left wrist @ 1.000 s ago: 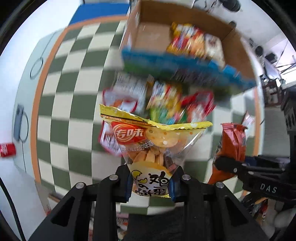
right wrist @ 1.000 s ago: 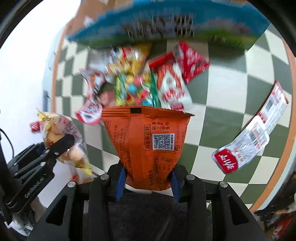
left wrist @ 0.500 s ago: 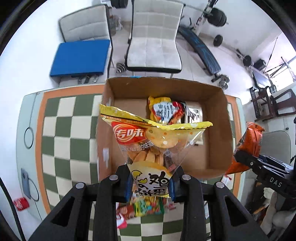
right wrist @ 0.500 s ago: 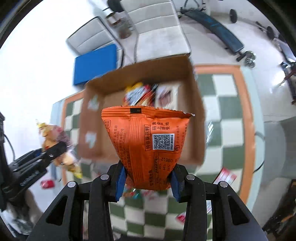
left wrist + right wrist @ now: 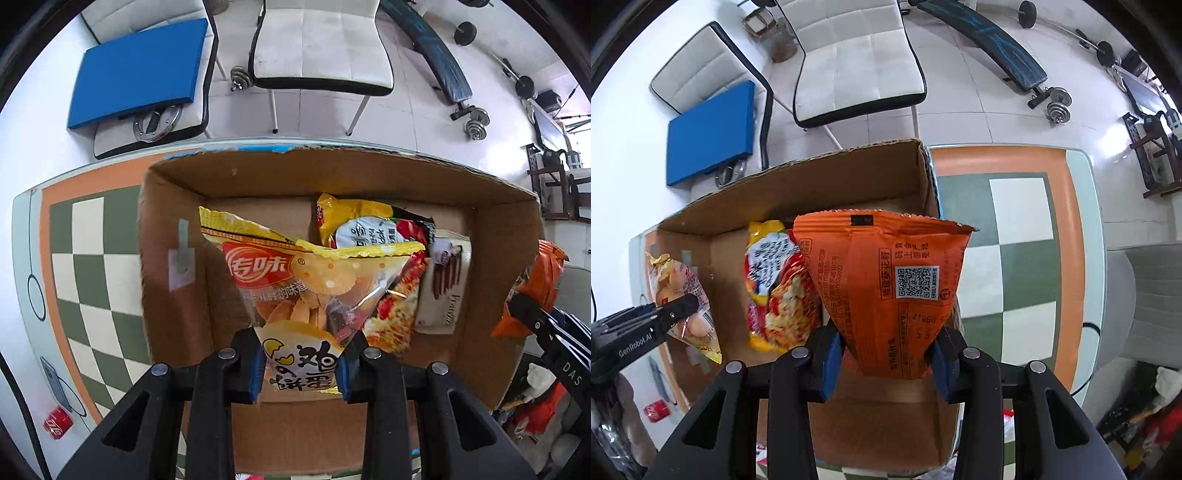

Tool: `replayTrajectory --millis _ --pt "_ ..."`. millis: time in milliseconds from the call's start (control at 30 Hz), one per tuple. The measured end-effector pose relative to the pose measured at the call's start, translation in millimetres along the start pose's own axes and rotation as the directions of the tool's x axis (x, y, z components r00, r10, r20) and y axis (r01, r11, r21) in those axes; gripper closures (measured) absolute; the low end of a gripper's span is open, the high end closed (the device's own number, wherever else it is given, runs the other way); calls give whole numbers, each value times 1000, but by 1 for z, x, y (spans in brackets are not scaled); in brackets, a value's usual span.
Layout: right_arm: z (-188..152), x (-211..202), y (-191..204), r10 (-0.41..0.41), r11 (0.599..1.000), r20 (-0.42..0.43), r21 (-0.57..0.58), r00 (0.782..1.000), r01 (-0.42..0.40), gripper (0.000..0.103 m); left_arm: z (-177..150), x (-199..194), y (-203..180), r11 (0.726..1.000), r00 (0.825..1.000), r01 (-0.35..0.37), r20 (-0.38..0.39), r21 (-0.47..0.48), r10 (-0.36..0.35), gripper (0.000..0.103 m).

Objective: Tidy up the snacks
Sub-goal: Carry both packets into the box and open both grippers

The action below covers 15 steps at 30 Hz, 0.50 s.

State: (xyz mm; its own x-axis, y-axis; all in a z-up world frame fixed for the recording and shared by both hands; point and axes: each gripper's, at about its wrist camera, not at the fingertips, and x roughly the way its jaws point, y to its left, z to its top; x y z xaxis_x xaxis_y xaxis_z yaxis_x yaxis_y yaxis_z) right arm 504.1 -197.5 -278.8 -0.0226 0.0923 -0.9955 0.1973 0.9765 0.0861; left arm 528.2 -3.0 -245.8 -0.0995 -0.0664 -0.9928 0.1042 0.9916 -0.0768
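Observation:
My left gripper (image 5: 301, 365) is shut on a yellow egg-crisp bag (image 5: 310, 280) and holds it above the open cardboard box (image 5: 258, 177). My right gripper (image 5: 884, 363) is shut on an orange snack bag (image 5: 894, 284) above the box's right part (image 5: 820, 177). In the box lie a yellow-and-red snack bag (image 5: 373, 229), also seen in the right wrist view (image 5: 775, 280), and a white packet (image 5: 443, 284). The right gripper with its orange bag shows at the right of the left wrist view (image 5: 535, 295). The left gripper with its bag shows at the left of the right wrist view (image 5: 679, 288).
The box stands on a green-and-white checked table (image 5: 92, 258) with an orange border (image 5: 997, 158). White chairs (image 5: 321, 40) and a blue pad (image 5: 140, 66) stand beyond the table's far edge. A phone (image 5: 55, 384) and a small red can (image 5: 55, 428) lie at the left.
Both grippers have moved from above the loose snack pile to above the box, each still holding its bag. The view now looks down into the box.

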Motion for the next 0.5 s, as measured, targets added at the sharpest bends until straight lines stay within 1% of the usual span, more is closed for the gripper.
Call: replayTrajectory --millis 100,133,167,200,233,267,300,333,367,400,433,500 --pt "5 4 4 -4 1000 -19 3 1000 4 58 6 5 1 1000 1000 -17 -26 -19 17 74" --pt "7 8 5 -3 1000 -37 5 999 3 57 8 6 2 1000 999 -12 -30 -25 11 74" --pt "9 11 6 -4 1000 -50 4 999 4 49 10 6 2 1000 1000 -9 -27 -24 8 74" --pt "11 13 8 -11 1000 -57 4 998 11 41 11 6 2 1000 1000 -12 -25 -24 12 69" --pt "12 13 9 -13 1000 -49 1 999 13 29 13 5 3 1000 1000 0 -22 -29 0 65" --pt "13 14 9 3 1000 -46 -1 999 -3 27 14 5 4 999 1000 18 -24 -33 -19 52" --pt "15 14 11 4 1000 -45 -3 999 -4 24 15 4 4 999 999 27 -27 -34 -28 32" --pt "15 13 13 0 1000 -42 -5 999 0 22 15 2 4 999 999 25 -25 -34 -26 22" --pt "15 12 14 -4 1000 -34 -9 999 4 20 16 0 4 999 1000 22 -17 -31 -23 18" --pt "15 10 16 -6 1000 -27 -14 1000 5 17 15 -2 4 999 1000 18 -5 -26 -19 18" --pt "15 9 18 -11 1000 -23 -16 1000 11 16 14 -4 3 1000 1000 15 1 -25 -15 18" --pt "14 8 21 -13 1000 -21 -18 1000 12 16 12 -7 5 999 999 32 9 -28 -32 17"
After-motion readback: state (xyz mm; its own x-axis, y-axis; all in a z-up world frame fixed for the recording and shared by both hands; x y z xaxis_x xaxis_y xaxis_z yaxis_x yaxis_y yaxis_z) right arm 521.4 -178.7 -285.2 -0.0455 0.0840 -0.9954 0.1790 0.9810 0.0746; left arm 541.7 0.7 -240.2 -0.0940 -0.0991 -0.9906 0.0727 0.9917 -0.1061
